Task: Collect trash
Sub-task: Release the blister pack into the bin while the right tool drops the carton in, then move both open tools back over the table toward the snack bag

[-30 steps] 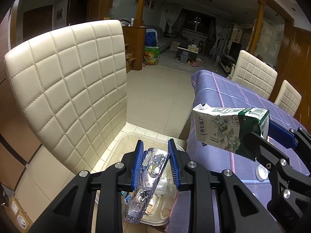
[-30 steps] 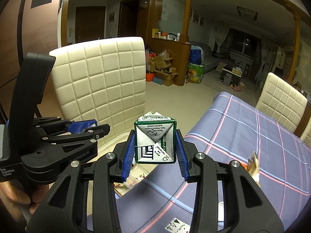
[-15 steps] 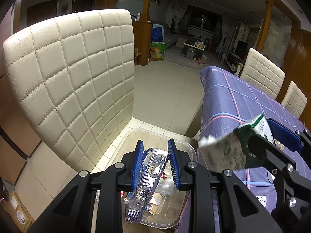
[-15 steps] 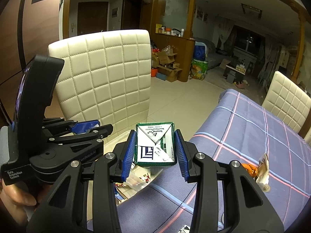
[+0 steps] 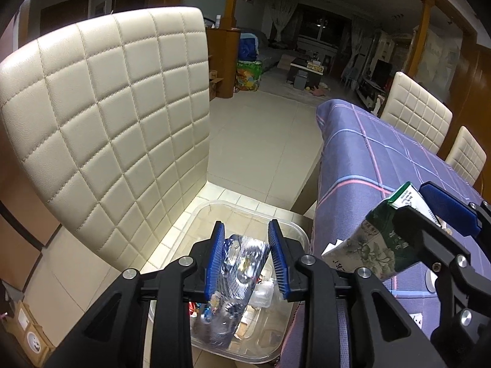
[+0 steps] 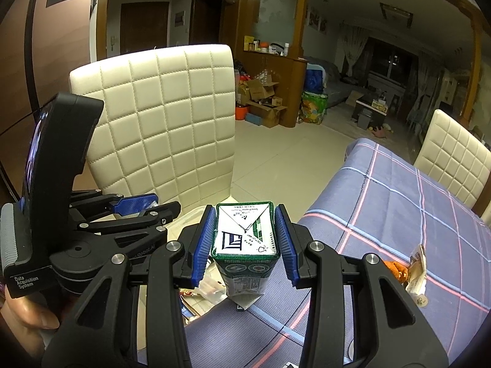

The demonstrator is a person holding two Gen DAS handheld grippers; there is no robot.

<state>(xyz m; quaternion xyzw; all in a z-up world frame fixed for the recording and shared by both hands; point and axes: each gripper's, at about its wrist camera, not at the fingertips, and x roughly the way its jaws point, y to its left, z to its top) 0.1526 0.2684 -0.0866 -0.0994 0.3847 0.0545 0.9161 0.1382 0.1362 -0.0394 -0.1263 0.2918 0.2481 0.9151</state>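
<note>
My left gripper (image 5: pixel 247 260) is shut on a silvery blister pack (image 5: pixel 242 263) and holds it over a clear plastic bin (image 5: pixel 285 230) on the floor, which holds several pieces of trash. My right gripper (image 6: pixel 245 242) is shut on a green and white milk carton (image 6: pixel 245 239), tilted nose-down at the table's corner. The carton also shows in the left wrist view (image 5: pixel 377 245), just right of the bin, held in the right gripper (image 5: pixel 429 214). The left gripper shows in the right wrist view (image 6: pixel 138 208), left of the carton.
A cream quilted chair (image 5: pixel 107 122) stands close to the left of the bin. The table with a purple checked cloth (image 5: pixel 383 159) is on the right. A crumpled wrapper (image 6: pixel 417 266) and an orange scrap (image 6: pixel 396 270) lie on the cloth. More chairs (image 5: pixel 414 110) stand beyond.
Both grippers have moved forward and down toward the bin. The milk carton has tipped from level to nose-down. The blister pack stays gripped.
</note>
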